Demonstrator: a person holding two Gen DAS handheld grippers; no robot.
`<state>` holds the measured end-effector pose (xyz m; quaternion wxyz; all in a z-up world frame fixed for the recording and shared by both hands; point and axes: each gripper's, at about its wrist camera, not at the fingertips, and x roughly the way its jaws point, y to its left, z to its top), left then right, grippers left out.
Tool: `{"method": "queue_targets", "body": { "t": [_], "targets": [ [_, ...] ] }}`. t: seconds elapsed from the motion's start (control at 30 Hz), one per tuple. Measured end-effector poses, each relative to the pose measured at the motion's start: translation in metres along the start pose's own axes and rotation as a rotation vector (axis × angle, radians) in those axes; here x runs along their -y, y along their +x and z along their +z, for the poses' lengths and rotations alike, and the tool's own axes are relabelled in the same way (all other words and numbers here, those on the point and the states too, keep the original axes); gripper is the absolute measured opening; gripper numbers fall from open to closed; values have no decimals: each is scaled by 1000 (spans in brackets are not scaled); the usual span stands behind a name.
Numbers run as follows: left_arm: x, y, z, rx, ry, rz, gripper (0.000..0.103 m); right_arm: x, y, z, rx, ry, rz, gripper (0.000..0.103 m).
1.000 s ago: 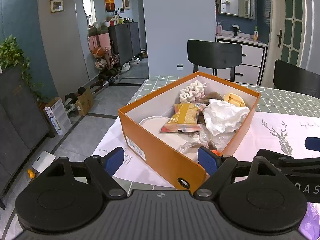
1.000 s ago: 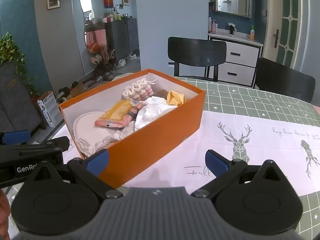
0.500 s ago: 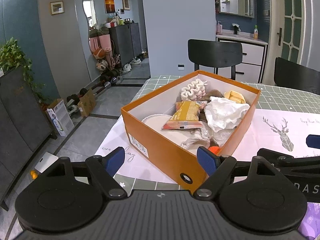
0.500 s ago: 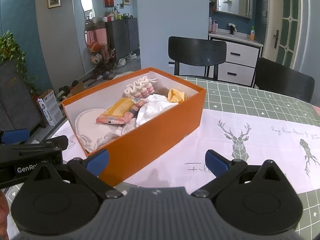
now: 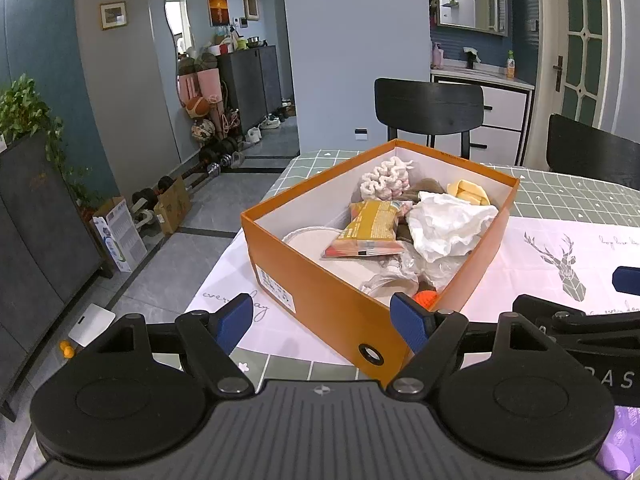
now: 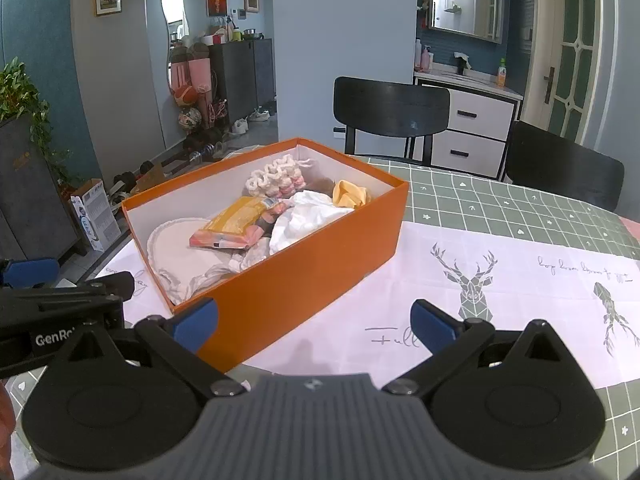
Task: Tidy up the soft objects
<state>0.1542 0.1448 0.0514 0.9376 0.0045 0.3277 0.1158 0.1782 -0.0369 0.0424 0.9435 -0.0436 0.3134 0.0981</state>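
Note:
An open orange box stands on the table. Inside it lie a pink-white knitted piece, a yellow snack packet, a crumpled white cloth, a yellow soft item, a round white pad and a small orange thing. My left gripper is open and empty, just in front of the box's near corner. My right gripper is open and empty, in front of the box's long side.
The table has a white deer-print cloth over a green checked cover. Two black chairs stand at its far side. The table's left edge drops to a tiled floor with cartons and dumbbells.
Both grippers have drawn back and up a little from the box, which looks slightly farther off. Both stay open. Nothing in the box has moved.

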Motion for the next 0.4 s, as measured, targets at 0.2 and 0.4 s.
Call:
{"method": "queue_targets", "body": {
  "t": [0.2,0.4],
  "targets": [
    [-1,0,0,-2,-6,-8,91,0,-1,0,2,2,0,100],
    [-2,-3,-2,33,-7,-11,91,0,-3,0,9,10,9,100]
  ]
}}
